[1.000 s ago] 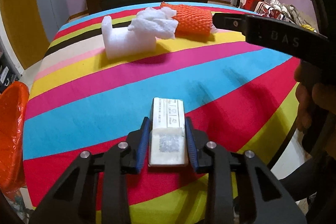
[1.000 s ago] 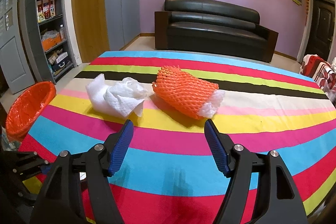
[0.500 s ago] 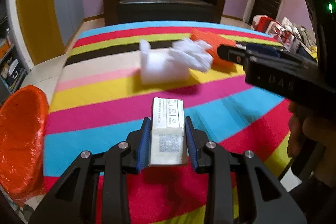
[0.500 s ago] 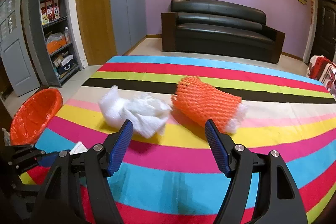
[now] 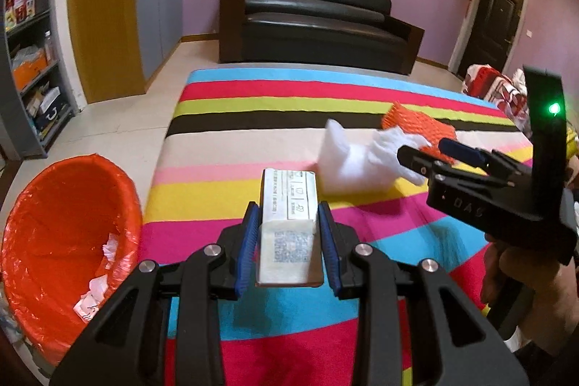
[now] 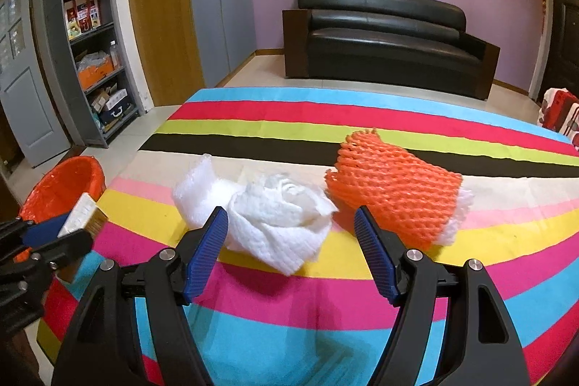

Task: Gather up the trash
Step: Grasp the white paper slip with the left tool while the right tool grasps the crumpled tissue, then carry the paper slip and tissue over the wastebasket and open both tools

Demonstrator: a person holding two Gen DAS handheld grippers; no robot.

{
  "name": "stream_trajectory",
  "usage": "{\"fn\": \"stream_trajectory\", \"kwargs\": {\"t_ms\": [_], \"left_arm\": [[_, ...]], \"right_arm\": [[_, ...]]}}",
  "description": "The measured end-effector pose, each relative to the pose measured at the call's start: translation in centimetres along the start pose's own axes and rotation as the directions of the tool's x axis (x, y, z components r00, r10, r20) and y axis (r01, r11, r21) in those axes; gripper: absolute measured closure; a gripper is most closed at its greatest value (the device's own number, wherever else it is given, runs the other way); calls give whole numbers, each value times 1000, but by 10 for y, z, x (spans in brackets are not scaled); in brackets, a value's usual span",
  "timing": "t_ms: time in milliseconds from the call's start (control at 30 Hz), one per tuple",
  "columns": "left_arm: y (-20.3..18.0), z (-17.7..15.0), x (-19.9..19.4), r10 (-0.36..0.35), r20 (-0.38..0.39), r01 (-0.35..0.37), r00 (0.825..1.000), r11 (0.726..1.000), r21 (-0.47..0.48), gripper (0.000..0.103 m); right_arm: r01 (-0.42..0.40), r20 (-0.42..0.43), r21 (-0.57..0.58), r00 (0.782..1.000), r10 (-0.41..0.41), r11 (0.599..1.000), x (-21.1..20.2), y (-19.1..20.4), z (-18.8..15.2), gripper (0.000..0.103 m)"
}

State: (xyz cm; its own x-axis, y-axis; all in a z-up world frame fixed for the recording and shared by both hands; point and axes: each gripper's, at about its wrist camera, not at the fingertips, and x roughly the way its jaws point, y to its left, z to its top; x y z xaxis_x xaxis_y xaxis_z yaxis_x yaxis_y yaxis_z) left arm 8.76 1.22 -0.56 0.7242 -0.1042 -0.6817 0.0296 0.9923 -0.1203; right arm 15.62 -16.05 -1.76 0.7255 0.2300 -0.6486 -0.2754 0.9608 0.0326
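The left gripper (image 5: 287,234) pinches a small white box (image 5: 287,227) between its blue pads, above the striped table (image 5: 231,183). Only the left wrist view shows paper scraps inside the orange bin (image 5: 68,237), left of the table. The right gripper (image 6: 291,243) is spread wide and holds nothing. Just beyond it on the table lies crumpled white tissue (image 6: 278,216), with orange foam net (image 6: 394,190) right of it. A black sofa (image 6: 383,35) stands beyond the table.
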Motion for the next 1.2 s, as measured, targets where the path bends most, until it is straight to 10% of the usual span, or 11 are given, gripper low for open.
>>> {"fn": "stream_trajectory", "kwargs": {"t_ms": [133,500,1200], "left_arm": [[8,2,-2,6,3,-6,1000,1000,-19,71],[30,4,-12,27,17,-26,999,998,-58,71],[99,4,-55,149,64,-138,987,979,-152,71]], "right_arm": [[-4,-19,4,1000,4,1000,11,2,4,34],[-32,-41,-4,999,32,999,14,10,3,76],[-99,85,-41,991,102,994,-27,65,33,77]]}}
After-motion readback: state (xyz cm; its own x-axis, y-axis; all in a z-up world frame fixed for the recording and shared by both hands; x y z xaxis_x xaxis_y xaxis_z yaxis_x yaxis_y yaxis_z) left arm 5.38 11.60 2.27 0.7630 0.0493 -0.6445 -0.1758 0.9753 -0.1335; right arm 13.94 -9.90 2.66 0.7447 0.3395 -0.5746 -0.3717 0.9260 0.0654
